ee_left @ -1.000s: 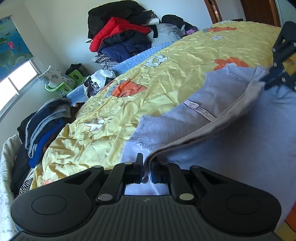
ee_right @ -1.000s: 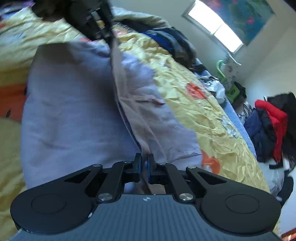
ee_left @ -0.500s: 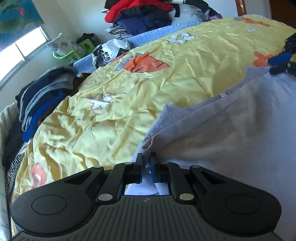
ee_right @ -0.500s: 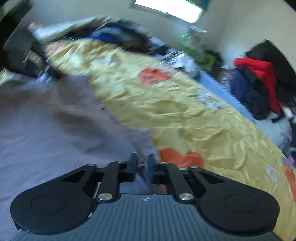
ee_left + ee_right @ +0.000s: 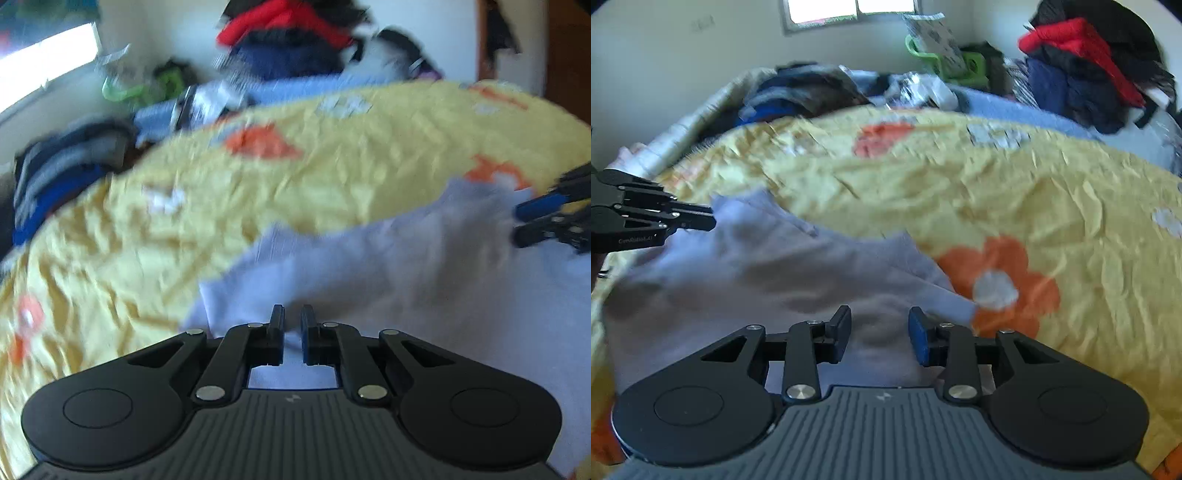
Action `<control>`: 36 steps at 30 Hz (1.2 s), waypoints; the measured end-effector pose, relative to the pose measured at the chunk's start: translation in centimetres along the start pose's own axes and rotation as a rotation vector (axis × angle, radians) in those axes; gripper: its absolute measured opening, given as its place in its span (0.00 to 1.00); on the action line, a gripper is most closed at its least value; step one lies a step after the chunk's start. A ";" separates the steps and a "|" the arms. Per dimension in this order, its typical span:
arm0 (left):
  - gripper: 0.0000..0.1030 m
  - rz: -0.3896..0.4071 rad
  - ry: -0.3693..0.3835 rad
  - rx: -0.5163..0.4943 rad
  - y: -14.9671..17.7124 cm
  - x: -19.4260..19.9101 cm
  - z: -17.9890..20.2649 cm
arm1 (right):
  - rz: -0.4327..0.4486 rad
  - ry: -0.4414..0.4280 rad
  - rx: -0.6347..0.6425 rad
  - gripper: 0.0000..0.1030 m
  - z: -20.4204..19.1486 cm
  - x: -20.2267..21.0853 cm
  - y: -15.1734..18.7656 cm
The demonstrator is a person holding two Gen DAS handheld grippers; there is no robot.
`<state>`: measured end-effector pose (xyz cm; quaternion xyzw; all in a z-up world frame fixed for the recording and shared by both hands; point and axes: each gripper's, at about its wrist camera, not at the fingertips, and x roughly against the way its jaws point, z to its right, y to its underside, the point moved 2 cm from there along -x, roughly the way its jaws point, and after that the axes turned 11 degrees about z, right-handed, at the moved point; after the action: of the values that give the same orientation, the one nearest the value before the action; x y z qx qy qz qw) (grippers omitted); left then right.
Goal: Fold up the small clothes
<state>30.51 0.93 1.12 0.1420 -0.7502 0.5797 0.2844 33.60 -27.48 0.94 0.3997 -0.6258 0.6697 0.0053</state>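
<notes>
A pale lavender garment [image 5: 406, 280] lies folded over on the yellow flowered bedspread [image 5: 295, 184]. My left gripper [image 5: 292, 321] is shut on the garment's near edge, with cloth showing in the thin slit between its fingers. In the right wrist view the same left gripper [image 5: 711, 218] pinches the garment [image 5: 757, 280] at its far left corner. My right gripper [image 5: 880, 325] hangs just over the cloth with its jaws opening. The fabric lies flat below the pads, which do not press on it. From the left wrist view, the right gripper [image 5: 517, 221] sits at the garment's right end.
A heap of red, navy and black clothes [image 5: 1082, 74] rises past the bed's far side. A stack of folded dark clothes [image 5: 62, 166] sits at the bed's left edge. A green plastic seat [image 5: 945, 62] stands under the window. The bedspread [image 5: 1034, 192] stretches off to the right.
The lifted edge of the garment has come down flat onto the rest of it. My right gripper has let go of the cloth and its jaws have spread. Both views have rolled.
</notes>
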 end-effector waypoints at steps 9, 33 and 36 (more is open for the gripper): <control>0.33 0.010 -0.071 0.118 0.3 2.9 -1.8 | 0.056 0.107 -0.080 0.60 -1.0 2.3 -0.7; 0.92 0.011 -0.062 0.842 10.0 11.0 -4.8 | 0.107 0.047 -0.614 0.85 -0.9 10.3 7.9; 0.77 -0.010 -0.088 0.818 9.4 10.5 -4.5 | 0.119 -0.019 -0.746 0.85 0.1 9.9 8.1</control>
<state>18.22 9.17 0.72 0.2717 -0.4686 0.8221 0.1752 22.82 -34.17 -0.44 0.3393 -0.8489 0.3912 0.1059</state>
